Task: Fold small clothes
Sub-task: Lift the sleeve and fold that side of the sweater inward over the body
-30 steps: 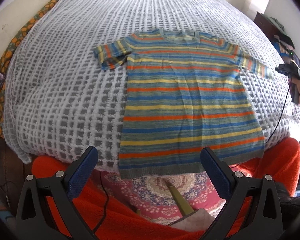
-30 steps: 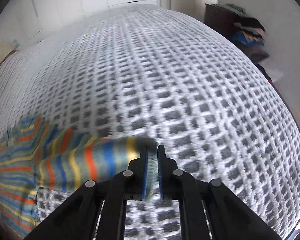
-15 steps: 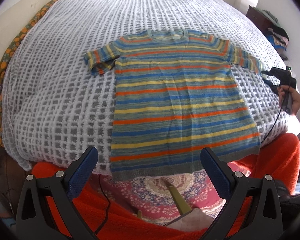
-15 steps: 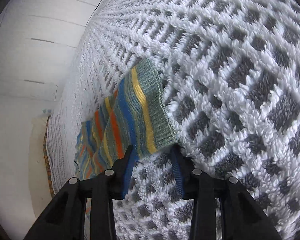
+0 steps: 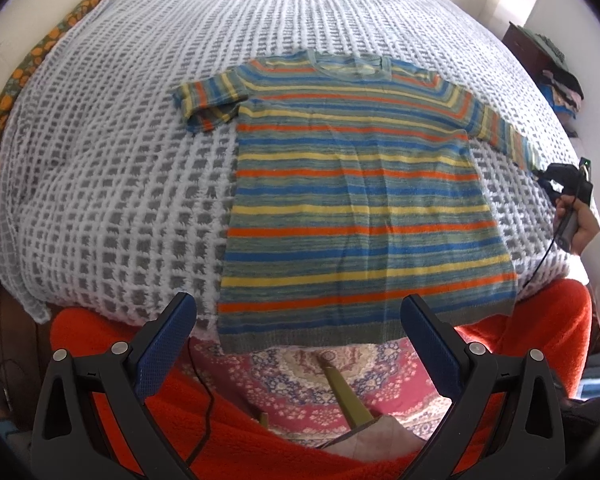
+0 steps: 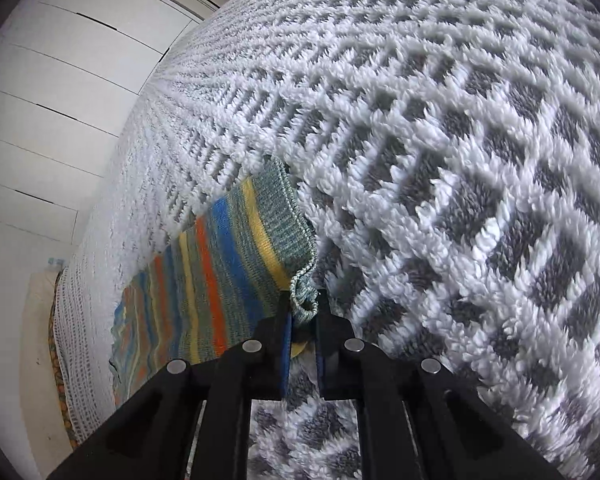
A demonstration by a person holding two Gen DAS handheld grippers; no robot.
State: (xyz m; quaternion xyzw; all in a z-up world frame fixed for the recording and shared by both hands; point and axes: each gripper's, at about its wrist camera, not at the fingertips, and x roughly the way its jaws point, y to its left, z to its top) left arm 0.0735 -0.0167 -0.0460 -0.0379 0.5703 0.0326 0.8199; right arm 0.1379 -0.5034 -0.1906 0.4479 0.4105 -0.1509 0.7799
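Note:
A small sweater (image 5: 356,200) striped blue, orange, yellow and grey-green lies flat on the white and grey bedspread (image 5: 120,140), with its hem at the near edge. Its left sleeve (image 5: 210,104) is rumpled and doubled under. The right sleeve (image 5: 500,132) stretches out to my right gripper (image 5: 548,174). In the right wrist view that gripper (image 6: 303,304) is closing, and its pads pinch the bunched corner of the sleeve cuff (image 6: 288,216). My left gripper (image 5: 296,304) hangs wide open above the hem, touching nothing.
An orange blanket (image 5: 100,340) drapes below the bed's near edge, over a patterned pink rug (image 5: 300,376). A person's hand (image 5: 580,224) holds the right gripper, trailing a black cable (image 5: 540,264). A dark cabinet with stacked clothes (image 5: 548,64) stands far right. White wardrobe doors (image 6: 60,80) rise behind the bed.
The right gripper let go of the sleeve end, rolled and dropped lower, opened, then closed again on the cuff's corner. The right sleeve now lies drawn out straighter. The left gripper stayed open.

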